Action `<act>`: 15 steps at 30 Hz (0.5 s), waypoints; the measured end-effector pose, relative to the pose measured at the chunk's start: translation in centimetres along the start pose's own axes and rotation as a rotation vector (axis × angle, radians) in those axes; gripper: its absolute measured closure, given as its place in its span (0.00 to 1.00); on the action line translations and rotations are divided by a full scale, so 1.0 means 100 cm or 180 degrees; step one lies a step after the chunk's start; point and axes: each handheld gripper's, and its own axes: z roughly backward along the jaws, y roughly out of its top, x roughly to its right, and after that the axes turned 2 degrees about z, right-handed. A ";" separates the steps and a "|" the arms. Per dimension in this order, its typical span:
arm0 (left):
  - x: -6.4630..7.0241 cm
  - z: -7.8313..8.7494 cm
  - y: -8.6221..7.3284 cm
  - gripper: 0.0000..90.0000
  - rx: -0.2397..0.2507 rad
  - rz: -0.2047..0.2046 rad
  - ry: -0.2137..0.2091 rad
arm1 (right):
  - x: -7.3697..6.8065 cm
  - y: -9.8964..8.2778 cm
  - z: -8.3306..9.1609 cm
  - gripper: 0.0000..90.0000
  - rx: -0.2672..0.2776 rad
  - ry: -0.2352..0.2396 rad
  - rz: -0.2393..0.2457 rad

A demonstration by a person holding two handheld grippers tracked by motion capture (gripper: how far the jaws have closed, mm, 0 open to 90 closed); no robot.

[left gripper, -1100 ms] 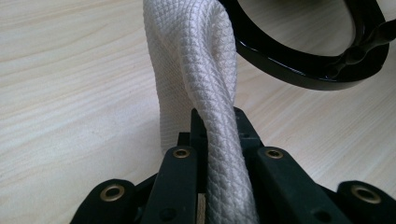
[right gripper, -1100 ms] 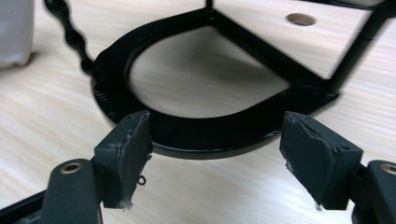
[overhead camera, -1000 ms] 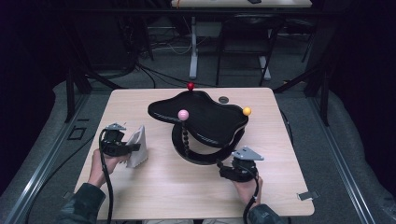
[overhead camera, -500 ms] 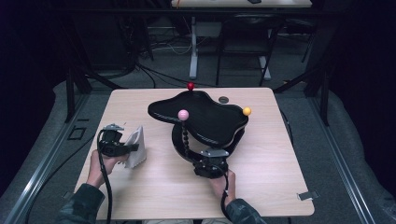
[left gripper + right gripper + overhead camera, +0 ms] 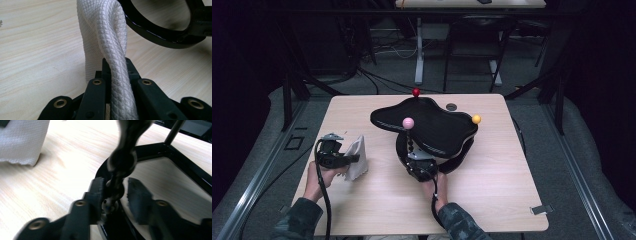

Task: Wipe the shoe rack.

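A black stand sits mid-table: a glossy curved top plate (image 5: 432,122) over a base ring (image 5: 452,162). A pink ball (image 5: 408,122) tops a black beaded post (image 5: 410,140). My right gripper (image 5: 414,156) is at the foot of that post. In the right gripper view its jaws have just been closing around the beaded post (image 5: 122,161). The right gripper (image 5: 115,187) has its left pad against the post, and a thin gap shows at the other pad. My left gripper (image 5: 353,158) is shut on a white textured cloth (image 5: 357,167), which stands up between its jaws (image 5: 105,32).
A red ball (image 5: 416,92) and a yellow ball (image 5: 476,119) stand at the plate's far and right edges. A small dark disc (image 5: 451,106) lies behind the stand. The wooden table (image 5: 492,190) has a grey tab (image 5: 539,210) near its front right corner. The base ring (image 5: 155,32) lies just beyond the cloth.
My right gripper has moved left along the stand's front to the foot of the pink ball's post, and its jaws have narrowed around the post. The left gripper and cloth have not moved.
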 end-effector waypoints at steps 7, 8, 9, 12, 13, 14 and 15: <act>0.001 -0.001 -0.001 0.92 -0.0010 -0.0015 0.0002 | 0.001 0.000 0.005 0.82 -0.0079 0.0015 0.0067; 0.001 -0.001 -0.001 0.92 -0.0017 -0.0015 0.0000 | 0.002 -0.001 0.007 0.82 -0.0068 0.0010 0.0076; 0.001 -0.001 -0.001 0.92 -0.0016 -0.0011 0.0001 | 0.004 -0.002 0.008 0.82 -0.0047 0.0011 0.0088; 0.002 -0.002 -0.001 0.92 -0.0028 -0.0012 0.0005 | 0.010 -0.007 0.017 0.82 -0.0118 -0.0059 0.0128; 0.002 -0.003 -0.002 0.92 -0.0033 -0.0018 0.0006 | 0.013 -0.009 0.020 0.82 -0.0122 -0.0043 0.0120; 0.003 -0.003 -0.002 0.92 -0.0031 -0.0029 0.0010 | 0.016 -0.010 0.022 0.82 -0.0117 -0.0027 0.0123; 0.003 -0.003 -0.002 0.92 -0.0025 -0.0021 0.0010 | 0.018 -0.012 0.025 0.82 -0.0152 -0.0054 0.0121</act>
